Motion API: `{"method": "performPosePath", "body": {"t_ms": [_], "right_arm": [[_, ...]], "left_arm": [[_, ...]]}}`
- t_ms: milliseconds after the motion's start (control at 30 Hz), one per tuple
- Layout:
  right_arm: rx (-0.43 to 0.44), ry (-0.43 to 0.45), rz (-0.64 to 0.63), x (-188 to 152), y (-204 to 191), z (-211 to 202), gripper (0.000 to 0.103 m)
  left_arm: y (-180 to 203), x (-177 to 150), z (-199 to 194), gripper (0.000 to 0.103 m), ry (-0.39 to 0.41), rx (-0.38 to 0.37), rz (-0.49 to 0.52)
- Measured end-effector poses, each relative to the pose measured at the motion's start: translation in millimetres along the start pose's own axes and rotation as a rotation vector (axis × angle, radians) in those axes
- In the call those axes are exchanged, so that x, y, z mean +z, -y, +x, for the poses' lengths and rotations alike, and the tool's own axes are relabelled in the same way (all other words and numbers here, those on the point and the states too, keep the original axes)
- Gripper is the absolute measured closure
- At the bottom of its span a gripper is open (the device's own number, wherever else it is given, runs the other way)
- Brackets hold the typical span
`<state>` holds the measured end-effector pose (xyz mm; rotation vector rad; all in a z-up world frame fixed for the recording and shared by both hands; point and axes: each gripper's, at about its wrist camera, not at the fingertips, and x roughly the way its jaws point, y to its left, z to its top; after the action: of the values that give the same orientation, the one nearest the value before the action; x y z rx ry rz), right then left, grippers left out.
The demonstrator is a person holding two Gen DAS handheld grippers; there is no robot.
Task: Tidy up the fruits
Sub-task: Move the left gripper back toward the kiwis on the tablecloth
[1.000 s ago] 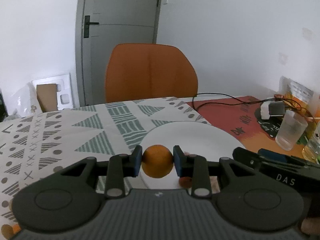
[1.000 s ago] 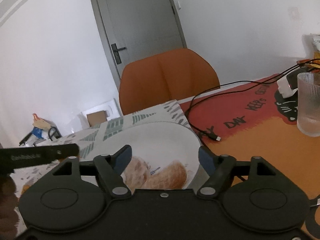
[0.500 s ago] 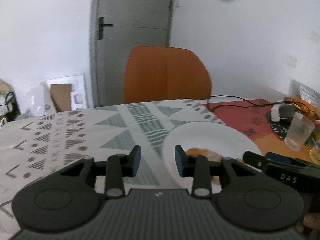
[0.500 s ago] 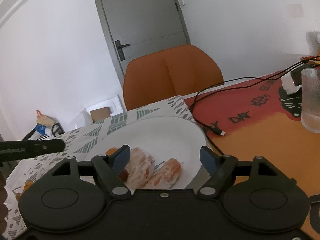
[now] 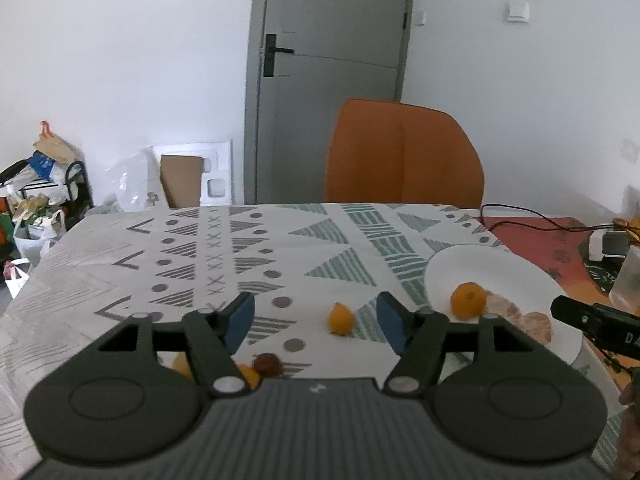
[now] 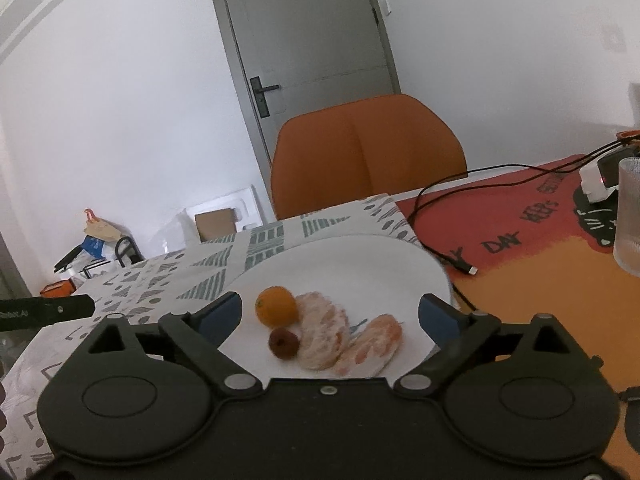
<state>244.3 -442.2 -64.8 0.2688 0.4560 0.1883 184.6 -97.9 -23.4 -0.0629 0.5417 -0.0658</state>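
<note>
Your left gripper: jaws just opened, nothing between; small orange fruit on tablecloth ahead. Your right gripper: spread wide, just opening, empty, over white plate w/ whole orange, peeled segments, dark red fruit.

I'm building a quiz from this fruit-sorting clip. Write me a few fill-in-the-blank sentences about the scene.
1. The round white plate holds a whole small orange, peeled segments and a dark ___ fruit.
2. The chair behind the table is ___.
3. The small orange fruit ahead of the left tongs lies on the patterned ___.

Missing: red; orange; tablecloth
</note>
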Motion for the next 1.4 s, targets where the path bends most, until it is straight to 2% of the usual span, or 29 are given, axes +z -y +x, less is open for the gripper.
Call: {"method": "performPosePath", "body": {"t_ms": [100, 200, 867, 1400], "right_arm": [[0.006, -0.009, -0.006, -2, -7, -1, 0.005], [0.019, -0.012, -0.022, -2, -17, -3, 0.004], [0.09, -0.028, -0.106, -6, -77, 0, 0.0], [0.147, -0.049, -0.19, -11, -122, 7, 0.002]], "left_arm": [[-10, -2, -4, 0.027, 0.007, 0.016, -0.012], [-22, -4, -10, 0.026, 0.017, 0.028, -0.026], [-98, -18, -35, 0.025, 0.039, 0.144, -0.154], [-128, -37, -39, 0.029, 0.023, 0.142, -0.208]]}}
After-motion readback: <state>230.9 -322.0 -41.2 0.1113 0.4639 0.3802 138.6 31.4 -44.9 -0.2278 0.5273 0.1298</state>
